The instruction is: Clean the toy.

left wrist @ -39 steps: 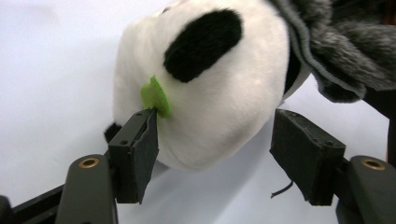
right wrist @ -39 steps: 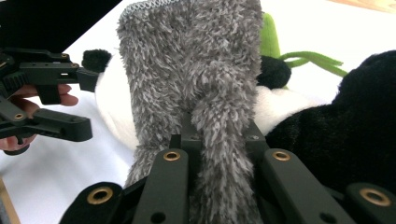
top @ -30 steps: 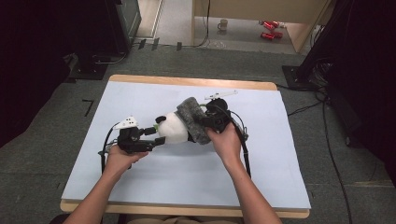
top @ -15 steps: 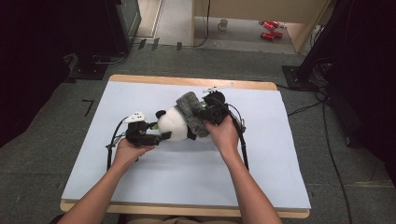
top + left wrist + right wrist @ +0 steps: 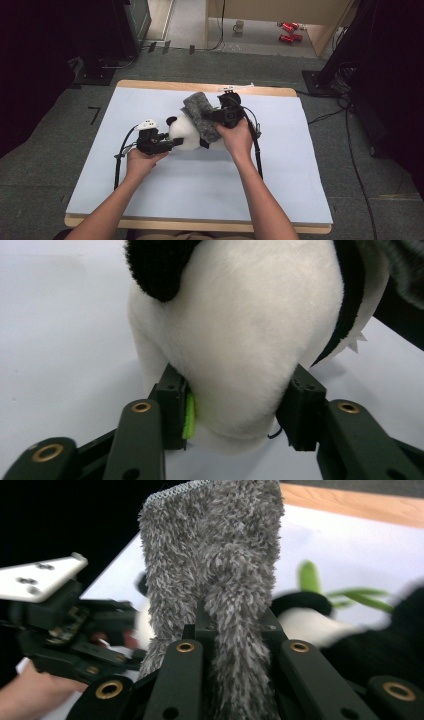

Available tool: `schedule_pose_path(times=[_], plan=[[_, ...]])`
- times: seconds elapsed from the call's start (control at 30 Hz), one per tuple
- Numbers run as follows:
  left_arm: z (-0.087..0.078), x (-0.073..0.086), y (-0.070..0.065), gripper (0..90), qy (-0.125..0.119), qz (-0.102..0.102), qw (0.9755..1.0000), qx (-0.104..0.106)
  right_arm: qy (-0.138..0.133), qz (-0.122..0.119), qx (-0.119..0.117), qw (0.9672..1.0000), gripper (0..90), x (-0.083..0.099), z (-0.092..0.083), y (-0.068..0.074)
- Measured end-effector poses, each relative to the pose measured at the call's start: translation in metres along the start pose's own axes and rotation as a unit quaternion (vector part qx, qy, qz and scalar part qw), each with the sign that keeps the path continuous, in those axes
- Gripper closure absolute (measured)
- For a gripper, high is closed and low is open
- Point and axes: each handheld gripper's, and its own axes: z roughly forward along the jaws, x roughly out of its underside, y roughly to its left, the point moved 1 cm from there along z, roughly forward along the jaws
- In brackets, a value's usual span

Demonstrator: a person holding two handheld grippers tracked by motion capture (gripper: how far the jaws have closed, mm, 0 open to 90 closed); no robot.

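Note:
A black-and-white panda plush (image 5: 186, 134) lies on the pale blue mat (image 5: 200, 200). My left gripper (image 5: 174, 143) reaches it from the left. Its jaws have just been closing, and in the left gripper view the pads (image 5: 172, 405) press into the white fur of the plush (image 5: 240, 325) from both sides. My right gripper (image 5: 214, 116) is shut on a grey fluffy cloth (image 5: 199, 116) that drapes over the plush. In the right gripper view the cloth (image 5: 220, 555) rises from between the jaws of my right gripper (image 5: 235, 625), and part of the panda (image 5: 320, 620) shows behind it.
The mat covers a wooden table whose edge (image 5: 200, 86) runs along the far side. Cables (image 5: 259, 150) trail from both grippers across the mat. Beyond the table are dark equipment (image 5: 120, 30), a mug (image 5: 239, 25) and red items (image 5: 289, 31) on the floor.
The left gripper's jaws, wide apart beside the plush before, have come together on its white fur. The right gripper with the cloth has drifted slightly toward the far edge.

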Motion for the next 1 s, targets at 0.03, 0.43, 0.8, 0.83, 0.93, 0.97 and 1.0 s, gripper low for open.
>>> schedule_pose_path(times=[0.03,0.43,0.8,0.83,0.93,0.97,1.0], plan=[[0.000,0.000,0.000,56.6,0.001,-0.003,1.0000,0.000,-0.001,-0.009,0.000,1.0000,79.4,-0.003,0.001,0.008],[-0.008,0.001,-0.003,59.8,0.013,-0.037,0.9992,-0.008,0.022,-0.032,-0.005,0.9992,78.8,0.008,0.042,0.044],[-0.003,0.002,-0.002,58.9,0.016,-0.014,0.9995,-0.022,0.032,-0.073,0.072,0.9942,79.4,0.019,0.026,0.016],[-0.003,0.003,-0.003,58.8,0.016,-0.009,0.9996,-0.023,0.031,-0.056,0.062,0.9960,79.6,0.020,0.023,0.011],[-0.002,0.002,-0.004,58.6,0.017,-0.007,0.9995,-0.024,0.027,-0.033,0.050,0.9978,79.8,0.020,0.013,0.000],[-0.002,0.002,-0.005,58.6,0.018,-0.007,0.9995,-0.024,0.025,-0.032,0.052,0.9978,79.8,0.019,0.010,-0.001],[-0.002,0.002,-0.005,58.5,0.019,-0.007,0.9995,-0.024,0.023,-0.034,0.054,0.9977,79.8,0.018,0.007,-0.004]])
